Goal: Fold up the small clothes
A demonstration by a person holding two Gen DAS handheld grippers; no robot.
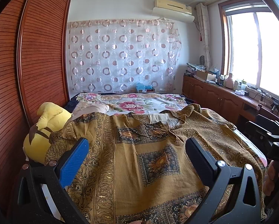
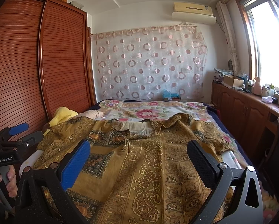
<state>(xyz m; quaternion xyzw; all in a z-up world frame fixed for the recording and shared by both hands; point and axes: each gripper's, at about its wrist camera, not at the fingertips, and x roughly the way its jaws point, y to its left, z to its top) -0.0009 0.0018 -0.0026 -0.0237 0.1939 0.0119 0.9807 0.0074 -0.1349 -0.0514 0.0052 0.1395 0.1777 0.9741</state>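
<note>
Mustard-gold printed cloth, the garment (image 2: 143, 160) lies spread flat on the bed (image 2: 158, 110) beside the yellow plush toy (image 1: 42, 134) — ready for folding, we judge — while our left gripper (image 1: 135, 149) and right gripper (image 2: 137, 153) hover above it, jaws spread wide, pinching nothing.

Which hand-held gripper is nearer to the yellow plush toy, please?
Left. The left hand-held gripper hovers open over the garment right beside the yellow plush toy; the right hand-held gripper is farther along, with the toy well off.
</note>
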